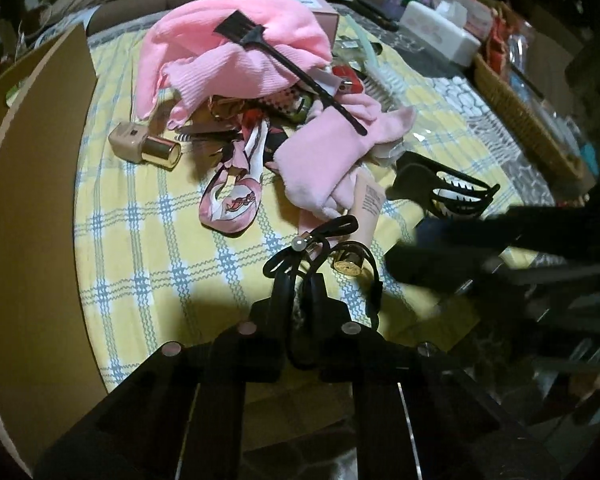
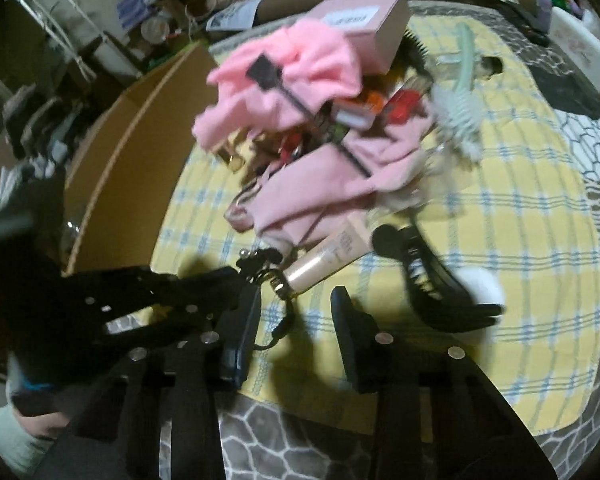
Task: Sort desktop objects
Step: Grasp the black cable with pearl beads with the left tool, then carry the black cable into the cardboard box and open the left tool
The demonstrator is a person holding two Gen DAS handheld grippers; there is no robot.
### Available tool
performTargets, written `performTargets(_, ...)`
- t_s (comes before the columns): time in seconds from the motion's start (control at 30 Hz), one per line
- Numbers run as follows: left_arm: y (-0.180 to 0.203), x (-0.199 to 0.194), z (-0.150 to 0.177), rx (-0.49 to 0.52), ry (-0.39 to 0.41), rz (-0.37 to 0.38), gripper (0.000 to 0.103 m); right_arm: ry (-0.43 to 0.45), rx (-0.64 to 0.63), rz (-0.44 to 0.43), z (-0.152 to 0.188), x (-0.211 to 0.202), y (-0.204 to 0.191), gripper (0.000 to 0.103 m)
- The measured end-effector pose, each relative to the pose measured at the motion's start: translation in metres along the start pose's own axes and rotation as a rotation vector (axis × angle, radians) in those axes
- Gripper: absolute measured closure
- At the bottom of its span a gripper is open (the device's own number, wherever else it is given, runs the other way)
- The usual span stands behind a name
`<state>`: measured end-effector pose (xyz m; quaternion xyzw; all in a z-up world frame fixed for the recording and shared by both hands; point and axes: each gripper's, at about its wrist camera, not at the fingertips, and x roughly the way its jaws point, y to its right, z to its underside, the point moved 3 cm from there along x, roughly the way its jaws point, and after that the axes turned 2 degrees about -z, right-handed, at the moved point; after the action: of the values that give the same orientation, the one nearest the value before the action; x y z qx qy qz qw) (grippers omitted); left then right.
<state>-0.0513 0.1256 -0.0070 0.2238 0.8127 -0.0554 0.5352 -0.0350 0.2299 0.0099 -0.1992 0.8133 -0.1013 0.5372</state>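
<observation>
Near the yellow checked cloth [image 1: 140,240], left gripper [image 1: 300,284] clenches a black hair tie [image 1: 320,240]; right gripper [image 2: 296,300] released, empty. Pink tube [image 2: 328,256], black claw clip [image 1: 452,192], pink garments [image 1: 240,48] crowd behind.

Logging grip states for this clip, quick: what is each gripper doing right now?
Left gripper: shut on the black bow hair tie.
Right gripper: open, nothing between the fingers; the black claw clip lies just beyond.

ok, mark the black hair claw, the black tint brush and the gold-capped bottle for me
black hair claw [image 1: 456,190], left wrist view, on its toothed jaw.
black tint brush [image 1: 300,74], left wrist view, mid-handle over the pink cloth.
gold-capped bottle [image 1: 160,152], left wrist view, on the gold cap.
</observation>
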Motion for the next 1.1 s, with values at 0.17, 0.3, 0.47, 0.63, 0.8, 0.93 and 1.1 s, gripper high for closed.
performTargets(0.17, -0.005, 0.000, -0.001, -0.021, -0.014, 0.030, 0.095, -0.039, -0.064, 0.094, 0.006, 0.017, -0.009, 0.071)
performTargets(0.3, -0.008, -0.003, -0.001, -0.046, -0.019, 0.065, 0.097, -0.066, -0.128, 0.159, 0.014, 0.029, -0.011, 0.075)
performTargets(0.47, -0.016, -0.017, -0.005, -0.081, 0.005, 0.113, 0.099, -0.030, -0.118, 0.146, 0.013, 0.025, -0.007, 0.096)
performTargets(0.63, -0.029, -0.034, -0.013, -0.134, 0.043, 0.162, 0.099, 0.057, -0.111, 0.157, 0.006, -0.003, -0.004, 0.097)
performTargets(0.8, -0.041, -0.070, -0.025, -0.157, 0.140, 0.211, 0.099, 0.180, -0.087, 0.129, -0.009, -0.044, -0.010, 0.097)
performTargets(0.93, -0.060, -0.097, -0.031, -0.213, 0.205, 0.262, 0.099, 0.250, -0.089, 0.095, -0.021, -0.062, -0.024, 0.097)
performTargets(1.1, -0.090, -0.138, -0.036, -0.263, 0.302, 0.284, 0.099, 0.305, -0.115, 0.029, -0.042, -0.078, -0.055, 0.097)
